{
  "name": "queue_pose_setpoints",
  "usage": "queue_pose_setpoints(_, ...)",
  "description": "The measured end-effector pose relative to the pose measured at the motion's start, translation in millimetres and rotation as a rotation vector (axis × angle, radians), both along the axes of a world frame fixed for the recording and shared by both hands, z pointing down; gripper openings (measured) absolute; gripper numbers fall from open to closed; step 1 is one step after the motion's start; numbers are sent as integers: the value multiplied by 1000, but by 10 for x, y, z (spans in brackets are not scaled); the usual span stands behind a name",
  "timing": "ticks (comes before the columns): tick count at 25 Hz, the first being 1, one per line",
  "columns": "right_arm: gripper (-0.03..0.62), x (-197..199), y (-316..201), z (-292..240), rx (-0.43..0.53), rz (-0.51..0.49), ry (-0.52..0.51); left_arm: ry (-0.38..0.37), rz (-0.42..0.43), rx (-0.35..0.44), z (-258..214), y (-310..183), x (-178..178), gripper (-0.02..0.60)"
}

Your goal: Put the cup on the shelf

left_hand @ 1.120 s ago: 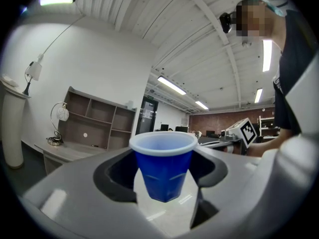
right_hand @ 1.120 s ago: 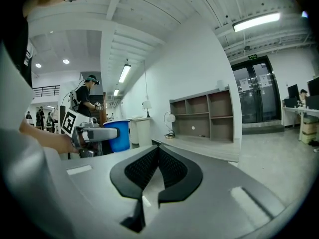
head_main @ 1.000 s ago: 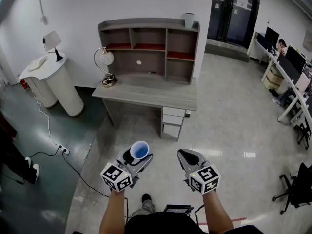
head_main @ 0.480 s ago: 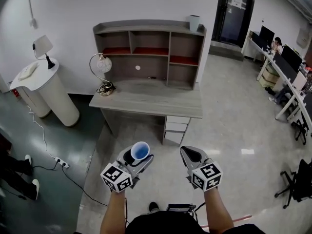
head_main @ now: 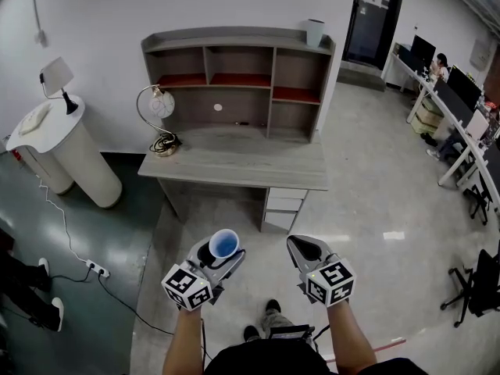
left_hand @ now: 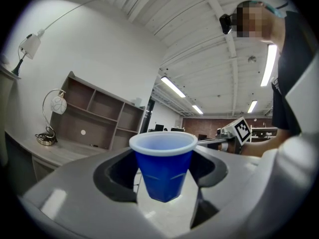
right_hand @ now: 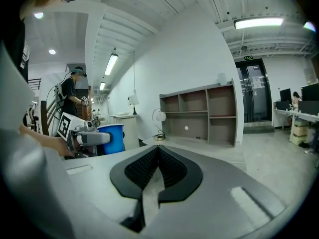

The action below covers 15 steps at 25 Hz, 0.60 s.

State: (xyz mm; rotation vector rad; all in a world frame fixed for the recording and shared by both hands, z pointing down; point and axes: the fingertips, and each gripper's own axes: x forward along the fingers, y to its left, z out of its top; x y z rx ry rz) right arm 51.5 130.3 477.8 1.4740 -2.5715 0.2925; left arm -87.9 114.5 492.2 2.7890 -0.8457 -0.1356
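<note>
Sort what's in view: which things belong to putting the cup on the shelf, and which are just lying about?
Job: blue cup, gripped in the left tool; shelf on the desk.
Lying about: lamp, grey pot atop the shelf, white cabinet, power strip; right tool shut, idle.

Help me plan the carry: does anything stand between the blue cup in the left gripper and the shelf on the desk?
Nothing visible blocks it. The floor between the cup and the desk looks bare, and the shelf has open-fronted compartments. The lamp stands on the desk's left end, off to the side.
</note>
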Motion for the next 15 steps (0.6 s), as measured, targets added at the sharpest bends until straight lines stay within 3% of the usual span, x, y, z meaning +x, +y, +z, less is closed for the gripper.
queue_pose_setpoints(7,12,-14,-410,88,-5,-26,-11,5,-23,-11,80,-358,12,299)
queue_pose_setpoints(15,12,36,-1238,45,4,-73,-44,-19,-58,7,-23,-1150,124,299)
